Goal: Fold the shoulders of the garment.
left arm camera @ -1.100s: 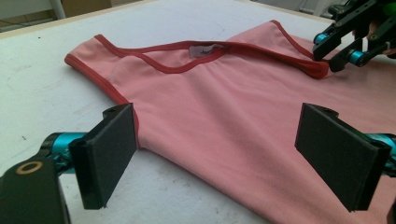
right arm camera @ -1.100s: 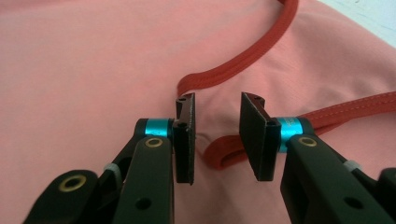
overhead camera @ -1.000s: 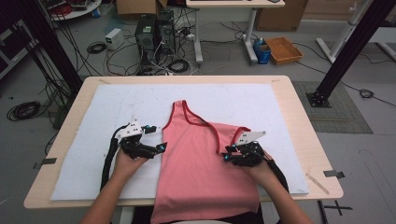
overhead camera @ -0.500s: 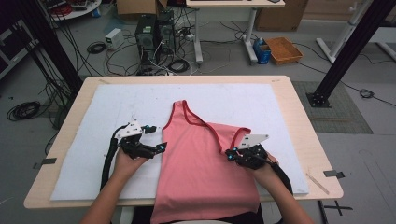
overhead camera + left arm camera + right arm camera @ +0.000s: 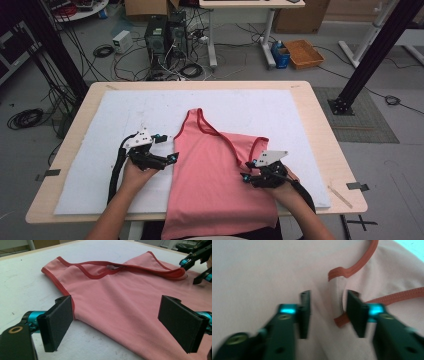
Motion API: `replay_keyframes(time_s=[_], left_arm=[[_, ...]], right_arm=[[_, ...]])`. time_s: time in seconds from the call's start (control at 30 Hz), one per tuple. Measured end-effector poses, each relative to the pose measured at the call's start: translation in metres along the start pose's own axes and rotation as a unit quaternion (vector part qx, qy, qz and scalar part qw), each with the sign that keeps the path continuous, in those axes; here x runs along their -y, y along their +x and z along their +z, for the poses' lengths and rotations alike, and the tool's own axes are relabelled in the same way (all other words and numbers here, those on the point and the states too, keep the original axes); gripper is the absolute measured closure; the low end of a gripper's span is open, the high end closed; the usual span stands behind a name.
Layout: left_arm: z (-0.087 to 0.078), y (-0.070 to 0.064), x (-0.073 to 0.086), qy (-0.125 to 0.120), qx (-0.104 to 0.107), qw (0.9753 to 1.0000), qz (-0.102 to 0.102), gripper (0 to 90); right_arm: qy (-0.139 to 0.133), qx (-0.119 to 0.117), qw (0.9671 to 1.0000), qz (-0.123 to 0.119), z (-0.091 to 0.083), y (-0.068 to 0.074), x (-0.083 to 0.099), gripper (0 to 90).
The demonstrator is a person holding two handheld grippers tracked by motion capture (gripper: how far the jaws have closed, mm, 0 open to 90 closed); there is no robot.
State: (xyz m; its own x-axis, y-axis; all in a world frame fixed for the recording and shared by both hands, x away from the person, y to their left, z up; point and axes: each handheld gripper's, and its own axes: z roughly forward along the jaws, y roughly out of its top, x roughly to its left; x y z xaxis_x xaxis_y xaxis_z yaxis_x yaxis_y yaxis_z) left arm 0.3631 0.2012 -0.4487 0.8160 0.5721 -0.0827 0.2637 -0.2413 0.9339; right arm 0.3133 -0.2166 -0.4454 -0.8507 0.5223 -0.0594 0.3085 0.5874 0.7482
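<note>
**Pink top, red trim**

I'm looking at a plain pink top (image 5: 215, 175) that is showing darker red binding (image 5: 220, 134) round its neck and armholes, with no print on it. It is lying on a white mat (image 5: 90, 145), which is covering a pale wood table (image 5: 320, 125). The left gripper (image 5: 170, 159) and right gripper (image 5: 247, 176) are showing black bodies with turquoise accents, and each is wearing a pale grey plate on top.
</note>
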Motion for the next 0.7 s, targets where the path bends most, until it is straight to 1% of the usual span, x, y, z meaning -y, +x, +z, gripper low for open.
replay_keyframes(time_s=[0.07,0.1,0.17,0.2,0.27,0.33,0.37,0.43,0.5,0.53,0.57,0.6,0.7], left_arm=[[0.0,0.0,0.0,0.0,0.0,1.0,0.0,13.0],[0.0,0.0,0.0,0.0,0.001,1.0,0.0,13.0],[0.0,0.0,0.0,0.0,0.0,1.0,0.0,13.0],[0.0,0.0,0.0,0.0,0.0,1.0,0.0,13.0],[0.0,0.0,0.0,0.0,0.001,1.0,0.0,13.0],[0.0,0.0,0.0,0.0,0.001,1.0,0.0,13.0],[0.0,0.0,0.0,0.0,0.0,1.0,0.001,13.0],[0.0,0.0,0.0,0.0,0.0,1.0,0.001,13.0],[0.0,-0.001,0.0,0.001,0.0,1.0,0.003,13.0],[0.0,-0.001,0.0,0.001,0.0,1.0,0.004,13.0],[0.0,-0.001,0.0,0.001,0.0,1.0,0.003,13.0],[0.0,-0.001,0.0,0.001,-0.001,1.0,0.002,13.0],[0.0,0.001,0.0,-0.002,0.001,1.0,-0.003,13.0]], right_arm=[[-0.017,0.002,0.9998,0.008,-0.003,-0.002,-0.001,42.3],[-0.032,0.008,0.9994,0.011,-0.006,-0.004,-0.001,39.6],[-0.062,0.018,0.9976,0.026,-0.012,-0.008,-0.001,34.4],[-0.078,0.023,0.996,0.036,-0.016,-0.012,0.0,31.8],[-0.104,0.035,0.9921,0.06,-0.022,-0.02,0.004,30.4],[-0.123,0.04,0.9874,0.09,-0.027,-0.029,0.01,27.6],[-0.133,0.047,0.9846,0.104,-0.029,-0.034,0.013,26.4],[-0.143,0.059,0.9782,0.138,-0.032,-0.043,0.02,23.8],[-0.148,0.07,0.9736,0.159,-0.033,-0.049,0.025,21.8],[-0.15,0.078,0.9717,0.165,-0.034,-0.052,0.027,21.8],[-0.152,0.082,0.9708,0.167,-0.035,-0.054,0.028,21.7],[-0.154,0.09,0.9691,0.17,-0.035,-0.056,0.029,21.7],[-0.155,0.104,0.9676,0.17,-0.036,-0.058,0.03,21.6]])
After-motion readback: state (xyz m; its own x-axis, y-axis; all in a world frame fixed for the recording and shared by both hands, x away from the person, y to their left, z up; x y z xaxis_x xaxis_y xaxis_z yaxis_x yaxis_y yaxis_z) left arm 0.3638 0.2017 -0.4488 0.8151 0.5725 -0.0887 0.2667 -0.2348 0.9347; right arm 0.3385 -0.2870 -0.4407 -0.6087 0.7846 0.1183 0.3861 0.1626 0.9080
